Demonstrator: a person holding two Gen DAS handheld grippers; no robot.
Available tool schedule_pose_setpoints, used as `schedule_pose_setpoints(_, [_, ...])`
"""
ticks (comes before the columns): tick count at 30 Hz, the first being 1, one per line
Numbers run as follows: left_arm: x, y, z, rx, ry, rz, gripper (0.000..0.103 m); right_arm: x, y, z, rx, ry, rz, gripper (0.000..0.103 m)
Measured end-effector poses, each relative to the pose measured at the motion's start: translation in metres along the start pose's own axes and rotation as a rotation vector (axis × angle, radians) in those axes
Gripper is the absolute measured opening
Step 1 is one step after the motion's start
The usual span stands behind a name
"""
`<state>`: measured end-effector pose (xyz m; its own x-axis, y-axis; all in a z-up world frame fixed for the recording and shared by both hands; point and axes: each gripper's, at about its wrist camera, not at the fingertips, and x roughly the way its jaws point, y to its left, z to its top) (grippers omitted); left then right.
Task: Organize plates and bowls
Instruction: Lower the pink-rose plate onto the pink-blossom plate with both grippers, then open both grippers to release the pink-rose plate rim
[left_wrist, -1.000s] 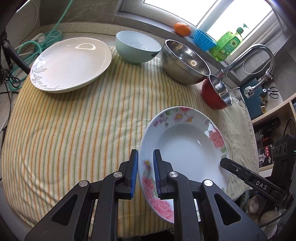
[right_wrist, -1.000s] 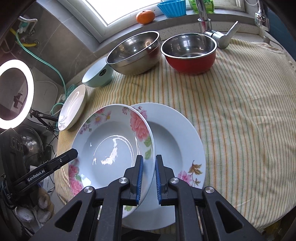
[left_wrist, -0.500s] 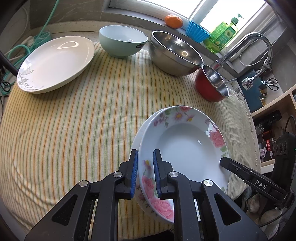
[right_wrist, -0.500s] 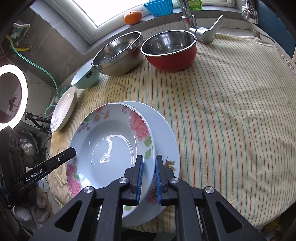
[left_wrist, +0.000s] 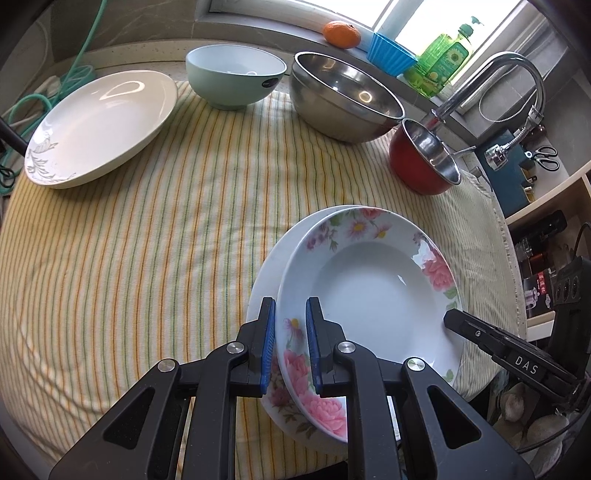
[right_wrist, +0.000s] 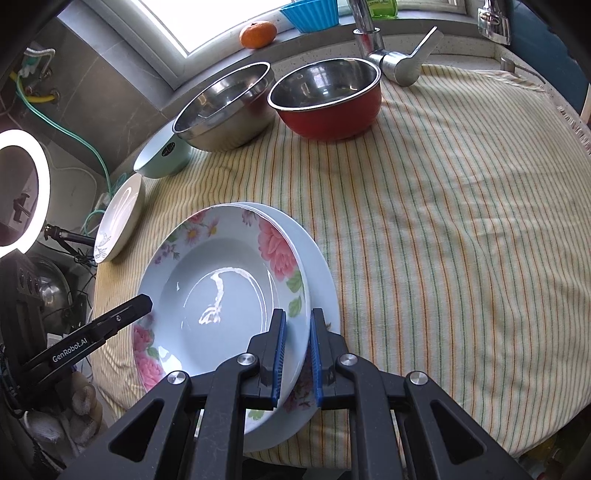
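The flowered plate (left_wrist: 373, 291) was held over a plain white plate (left_wrist: 269, 280) that lay on the striped cloth (left_wrist: 147, 258), near the front edge. It sat a little off to one side of the plate below, and I could not tell if the two touched. The left gripper (left_wrist: 290, 347) pinched one side of its rim and the right gripper (right_wrist: 295, 354) pinched the other side. Two grips probably kept the slippery plate level so it could go down softly. Farther back sat a second white plate (left_wrist: 99, 125), a green bowl (left_wrist: 236, 79), a steel bowl (left_wrist: 343, 99) and a red pot (left_wrist: 421, 162), well apart, most likely waiting their turn.
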<state>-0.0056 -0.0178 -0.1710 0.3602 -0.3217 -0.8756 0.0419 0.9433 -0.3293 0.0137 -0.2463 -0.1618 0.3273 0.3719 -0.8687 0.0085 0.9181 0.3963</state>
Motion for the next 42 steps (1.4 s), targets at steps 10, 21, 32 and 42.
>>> schedule_pose_setpoints(10, [0.000,-0.002,0.000,0.020,-0.001,0.013,0.014,0.004,0.016,0.000,-0.078,0.012,-0.064,0.015])
schedule_pose_setpoints(21, [0.000,-0.005,-0.001,0.045,-0.004,0.023,0.014,0.010,0.031,-0.003,-0.173,0.029,-0.146,0.018])
schedule_pose_setpoints(32, [-0.001,-0.005,-0.004,0.057,0.002,0.022,0.016,0.009,0.035,-0.003,-0.192,0.032,-0.185,0.019])
schedule_pose_setpoints(42, [0.000,-0.007,-0.005,0.058,0.003,0.014,0.018,0.007,0.034,-0.004,-0.190,0.034,-0.195,0.019])
